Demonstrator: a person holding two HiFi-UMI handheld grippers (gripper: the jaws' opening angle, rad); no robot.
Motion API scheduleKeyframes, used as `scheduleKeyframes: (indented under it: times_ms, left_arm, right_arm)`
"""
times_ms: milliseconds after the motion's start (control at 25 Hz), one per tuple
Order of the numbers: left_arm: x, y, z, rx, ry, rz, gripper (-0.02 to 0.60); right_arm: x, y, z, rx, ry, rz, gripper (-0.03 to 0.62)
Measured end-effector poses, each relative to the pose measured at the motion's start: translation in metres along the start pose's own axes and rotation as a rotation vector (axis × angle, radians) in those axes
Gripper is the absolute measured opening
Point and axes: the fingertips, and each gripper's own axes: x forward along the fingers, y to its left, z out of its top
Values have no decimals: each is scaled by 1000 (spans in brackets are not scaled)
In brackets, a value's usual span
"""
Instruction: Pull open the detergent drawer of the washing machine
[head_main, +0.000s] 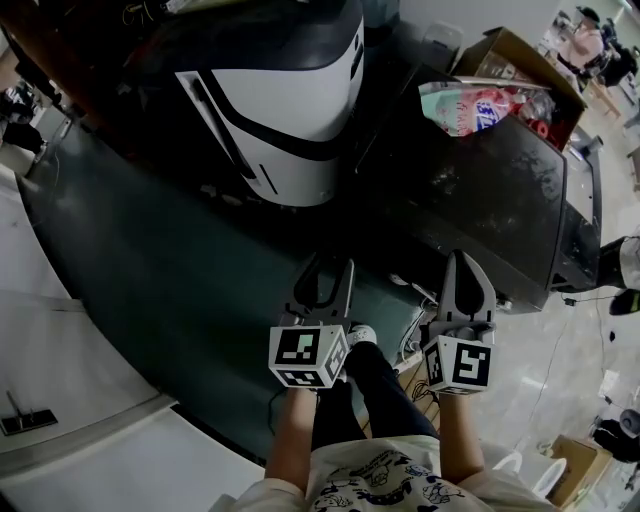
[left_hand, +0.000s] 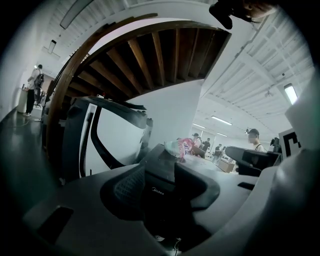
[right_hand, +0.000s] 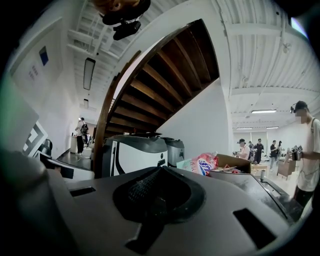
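The black washing machine (head_main: 480, 200) stands ahead and to the right, seen from above. Its dark front with a small logo (left_hand: 161, 191) shows between the left jaws. I cannot make out the detergent drawer in any view. My left gripper (head_main: 325, 285) hangs short of the machine's near left corner, open, with nothing between its fingers (left_hand: 125, 187). My right gripper (head_main: 468, 285) is level with it, just before the machine's front edge, with its jaws together and nothing in them (right_hand: 157, 192). Neither gripper touches the machine.
A white and black appliance (head_main: 285, 120) stands left of the washer. A cardboard box (head_main: 520, 60) and a pink detergent bag (head_main: 470, 108) rest at the washer's back. Cables (head_main: 415, 330) lie on the dark floor mat (head_main: 150, 270). A wooden staircase (right_hand: 165, 85) rises behind, with people beyond.
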Motion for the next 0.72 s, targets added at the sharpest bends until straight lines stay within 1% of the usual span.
scheduleKeyframes:
  times_ms: [120, 320, 520, 720]
  left_arm:
    - [24, 3, -13, -22, 24, -10, 196]
    - [56, 12, -44, -101, 79, -40, 196]
    - [84, 16, -79, -139, 136, -73, 196]
    - [105, 16, -105, -283, 144, -119, 196]
  right_arm:
    - [22, -5, -10, 5, 13, 5, 11]
    - [48, -8, -31, 11, 37, 14, 11]
    - [68, -12, -49, 15, 46, 28, 11]
    - [82, -17, -64, 26, 55, 27, 11]
